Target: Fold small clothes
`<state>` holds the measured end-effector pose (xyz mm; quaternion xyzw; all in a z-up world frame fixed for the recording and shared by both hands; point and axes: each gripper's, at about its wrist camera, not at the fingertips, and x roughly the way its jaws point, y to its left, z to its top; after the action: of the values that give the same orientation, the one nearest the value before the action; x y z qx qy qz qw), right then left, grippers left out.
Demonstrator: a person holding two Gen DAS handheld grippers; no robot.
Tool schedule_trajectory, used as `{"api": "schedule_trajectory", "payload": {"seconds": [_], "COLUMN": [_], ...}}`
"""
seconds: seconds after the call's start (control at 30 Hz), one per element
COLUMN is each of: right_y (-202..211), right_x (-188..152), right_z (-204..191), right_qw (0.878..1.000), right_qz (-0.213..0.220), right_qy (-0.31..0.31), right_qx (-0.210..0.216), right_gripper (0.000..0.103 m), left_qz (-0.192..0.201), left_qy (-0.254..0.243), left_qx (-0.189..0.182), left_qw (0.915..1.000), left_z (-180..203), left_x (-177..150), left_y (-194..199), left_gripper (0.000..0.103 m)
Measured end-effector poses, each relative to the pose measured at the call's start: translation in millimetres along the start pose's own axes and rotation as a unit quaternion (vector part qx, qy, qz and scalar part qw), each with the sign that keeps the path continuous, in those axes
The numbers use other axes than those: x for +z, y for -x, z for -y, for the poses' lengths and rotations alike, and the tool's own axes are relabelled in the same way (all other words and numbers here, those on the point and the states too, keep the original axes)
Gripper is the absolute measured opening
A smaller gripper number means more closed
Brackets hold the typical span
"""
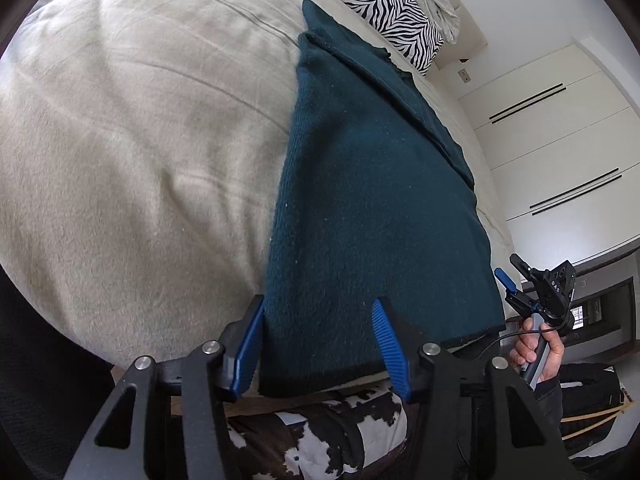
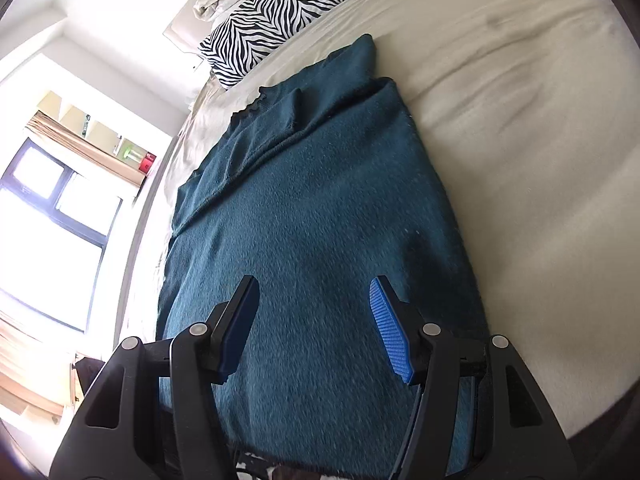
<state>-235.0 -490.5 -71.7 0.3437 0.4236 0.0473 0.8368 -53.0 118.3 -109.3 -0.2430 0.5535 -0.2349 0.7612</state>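
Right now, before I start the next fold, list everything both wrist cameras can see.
Sweater: one, dark teal, flat on the bed, sleeves folded in.
Bed cover: one, cream, under the sweater.
Pillow: one, zebra-striped, at the head of the bed.
Wardrobe: one, white, beside the bed.
Window: one, dark-framed, bright.
Left gripper: open, over the sweater's hem.
Right gripper: open, above the sweater.
Right hand: holding the right gripper's handle.
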Motion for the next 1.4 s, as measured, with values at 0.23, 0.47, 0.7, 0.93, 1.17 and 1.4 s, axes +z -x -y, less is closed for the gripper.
{"api": "schedule_trajectory", "payload": {"seconds": [0.23,0.47,0.7,0.93,1.17,1.4], "right_y": [56.0,89.8,82.3,67.2,67.0,81.1], "right_x": [-32.5,-45.5,-57.2,-58.6,-66.0,-66.2], "right_z": [25.4,53.9,69.4,66.9,66.6,51.9], "right_qw": [0.999,0.996,0.995,0.993,0.993,0.996], "right_qz": [0.017,0.014,-0.026,-0.054,-0.053,-0.027], "right_qy": [-0.018,-0.052,-0.076,-0.089,-0.085,-0.072], "right_qx": [-0.026,-0.067,-0.06,-0.049,-0.056,-0.034], "right_gripper": [0.057,0.057,0.057,0.05,0.008,0.006], "left_qz": [-0.015,-0.016,-0.015,-0.015,-0.012,0.001], "left_qy": [0.009,0.01,0.002,-0.004,-0.014,-0.029], "left_qx": [0.004,-0.003,-0.004,-0.005,-0.002,-0.041], "left_qw": [0.9998,0.9998,0.9999,0.9999,0.9998,0.9987], "left_z": [-5.5,-9.0,-4.4,-3.7,3.0,19.6], "left_x": [-6.3,-10.3,-8.6,-8.3,-9.7,-4.5], "left_y": [-3.2,-3.4,-4.7,-2.7,-0.9,13.6], "left_gripper": [0.022,0.012,0.01,0.009,0.008,0.008]}}
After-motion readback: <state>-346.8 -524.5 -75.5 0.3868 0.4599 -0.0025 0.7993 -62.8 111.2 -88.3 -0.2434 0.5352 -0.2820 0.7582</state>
